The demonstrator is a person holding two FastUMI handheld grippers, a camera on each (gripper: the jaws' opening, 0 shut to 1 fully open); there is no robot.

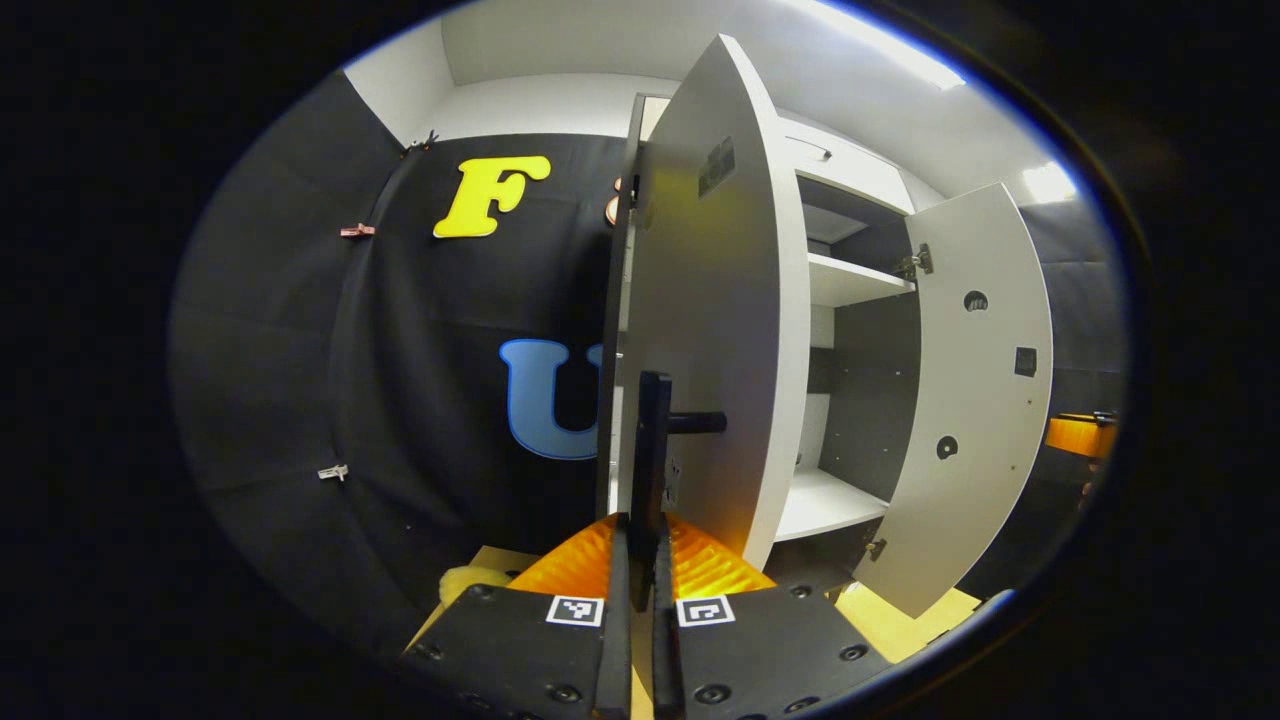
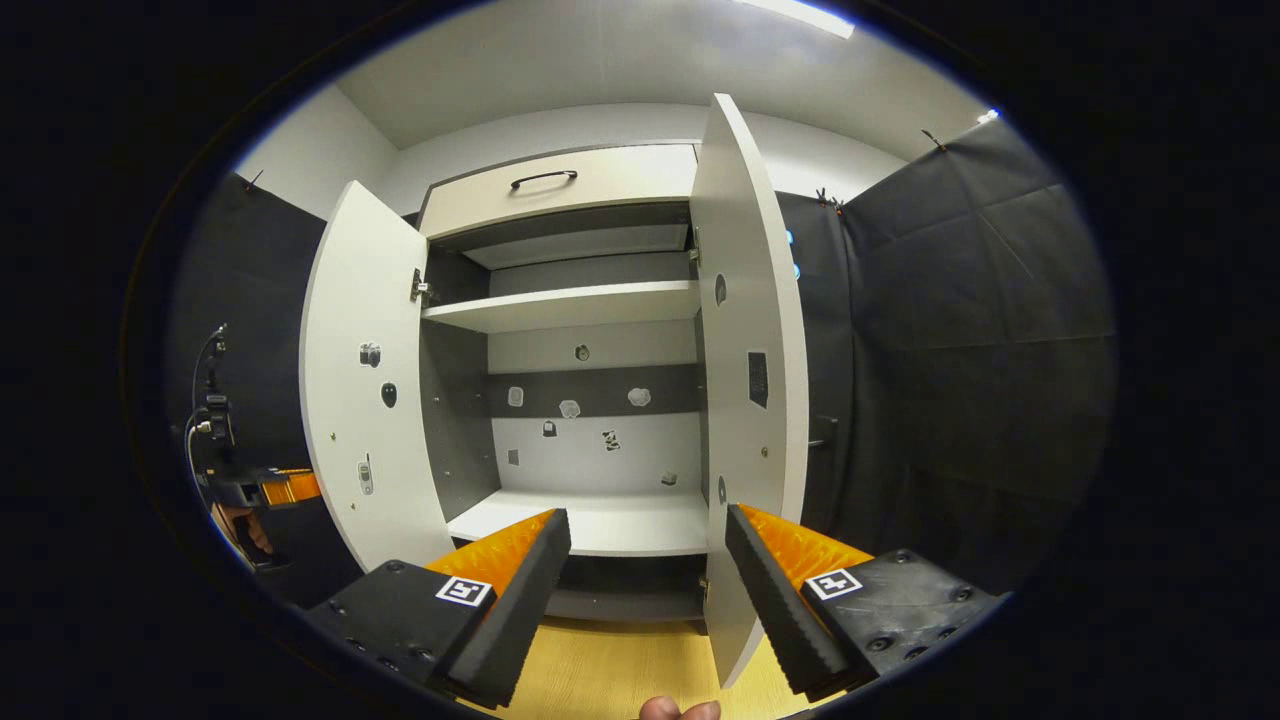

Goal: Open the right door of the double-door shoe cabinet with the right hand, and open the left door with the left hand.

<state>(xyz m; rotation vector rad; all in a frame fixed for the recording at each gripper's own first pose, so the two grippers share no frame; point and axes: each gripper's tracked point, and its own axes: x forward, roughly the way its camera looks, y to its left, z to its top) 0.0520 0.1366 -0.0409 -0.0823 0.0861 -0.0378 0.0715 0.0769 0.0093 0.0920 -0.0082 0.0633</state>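
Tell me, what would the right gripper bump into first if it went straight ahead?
Probably the lower shelf inside the cabinet. The right gripper, jaws open, points into the open cabinet beside the right door. Depth is hard to judge.

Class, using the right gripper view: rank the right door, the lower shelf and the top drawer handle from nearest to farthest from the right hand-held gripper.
From the right hand-held gripper, open:
1. Right door: swung open, its lower edge just in front, between the fingers.
2. Lower shelf: inside the cabinet, straight ahead.
3. Top drawer handle: high up, above the upper shelf.
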